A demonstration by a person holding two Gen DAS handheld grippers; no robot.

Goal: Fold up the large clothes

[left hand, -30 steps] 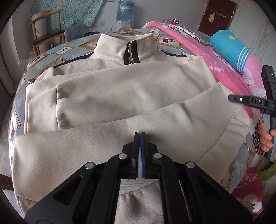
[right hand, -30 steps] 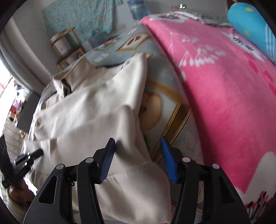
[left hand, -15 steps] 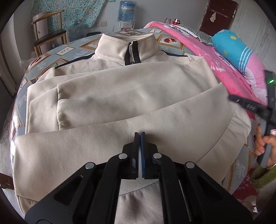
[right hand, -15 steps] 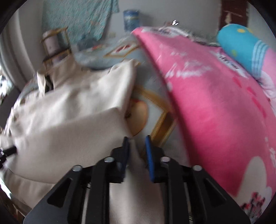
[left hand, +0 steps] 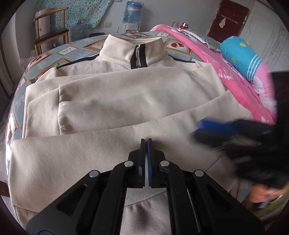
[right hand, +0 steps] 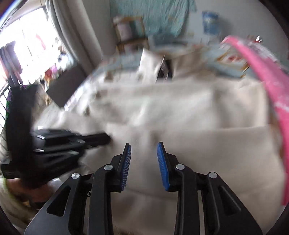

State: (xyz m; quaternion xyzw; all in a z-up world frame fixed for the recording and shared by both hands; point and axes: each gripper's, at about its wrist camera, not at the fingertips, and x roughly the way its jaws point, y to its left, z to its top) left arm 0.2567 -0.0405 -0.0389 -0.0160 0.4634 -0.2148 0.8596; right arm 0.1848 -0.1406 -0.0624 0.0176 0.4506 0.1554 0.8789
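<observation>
Since before, right tongs (right hand: pixel 144 160) swung from 3 o'clock over the jacket (left hand: pixel 126 101), closing empty; left tongs (left hand: pixel 146 142), shut, grip unclear, may drag folds loose.

You have nothing readable here. The label on the water bottle (left hand: pixel 131 11) at the top centre of the left wrist view is a blue smear with no legible letters, and the dark red door (left hand: pixel 228 20) at upper right carries marks too small to make out. Your right wrist view is motion-blurred throughout, so no text can be read there either.
</observation>
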